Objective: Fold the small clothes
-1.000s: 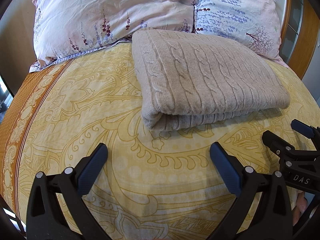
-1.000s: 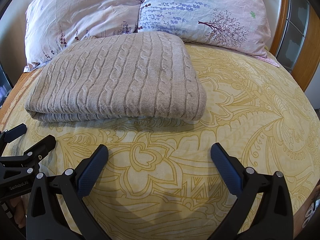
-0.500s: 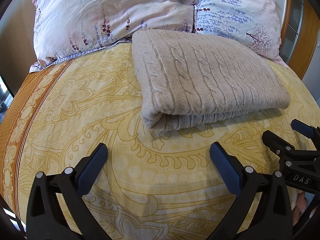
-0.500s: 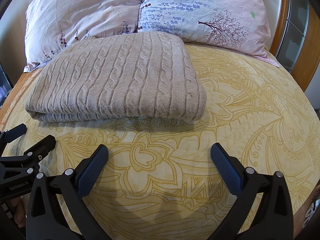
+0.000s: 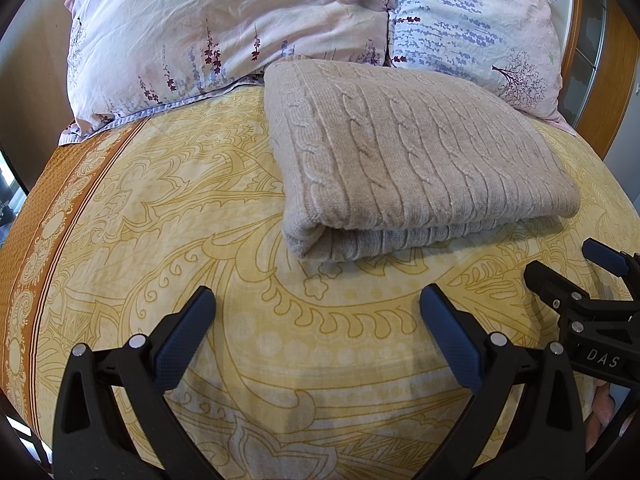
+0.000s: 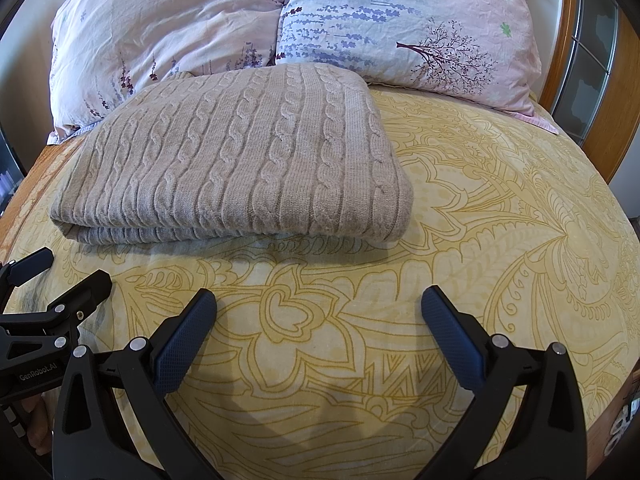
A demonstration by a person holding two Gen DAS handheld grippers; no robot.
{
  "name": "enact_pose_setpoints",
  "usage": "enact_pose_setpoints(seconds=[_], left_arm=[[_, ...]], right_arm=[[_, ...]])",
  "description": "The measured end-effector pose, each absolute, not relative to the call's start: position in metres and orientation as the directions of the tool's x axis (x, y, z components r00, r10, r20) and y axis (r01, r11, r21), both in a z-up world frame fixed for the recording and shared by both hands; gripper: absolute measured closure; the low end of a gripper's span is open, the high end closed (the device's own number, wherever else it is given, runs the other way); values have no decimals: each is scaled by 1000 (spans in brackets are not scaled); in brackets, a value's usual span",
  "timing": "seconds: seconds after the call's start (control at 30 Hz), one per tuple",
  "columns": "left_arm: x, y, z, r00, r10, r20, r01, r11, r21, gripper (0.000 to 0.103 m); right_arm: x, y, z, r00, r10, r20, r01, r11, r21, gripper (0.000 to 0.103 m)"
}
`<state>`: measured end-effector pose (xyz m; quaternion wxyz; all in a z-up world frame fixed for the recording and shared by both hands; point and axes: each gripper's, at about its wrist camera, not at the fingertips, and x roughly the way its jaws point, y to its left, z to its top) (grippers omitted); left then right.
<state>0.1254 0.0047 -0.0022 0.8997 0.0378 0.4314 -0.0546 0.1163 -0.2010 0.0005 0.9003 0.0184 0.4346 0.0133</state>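
A beige cable-knit sweater (image 5: 404, 152) lies folded into a flat rectangle on the yellow patterned bedspread (image 5: 192, 208), with its folded edge toward me. It also shows in the right wrist view (image 6: 248, 160). My left gripper (image 5: 316, 308) is open and empty, hovering over the bedspread a short way in front of the sweater's left corner. My right gripper (image 6: 318, 308) is open and empty, in front of the sweater's right corner. Each gripper shows at the edge of the other's view: the right one (image 5: 568, 272), the left one (image 6: 60, 276).
Two floral pillows (image 5: 224, 28) (image 6: 404, 20) lean at the head of the bed, just behind the sweater. A wooden headboard and a glass-panelled door (image 6: 592, 60) stand at the right. An orange border (image 5: 52, 184) runs along the bed's left side.
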Motion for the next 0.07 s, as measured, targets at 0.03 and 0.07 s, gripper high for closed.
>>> enact_pose_setpoints(seconds=[0.03,0.07], left_arm=[[125,5,-2,622,-66,-780,131,991,21,2],[125,5,-2,622,-66,-780,131,991,21,2]], right_arm=[[116,-201,0,622,40,-782,-8,999,45,1],[116,-201,0,622,40,-782,-9,999,45,1]])
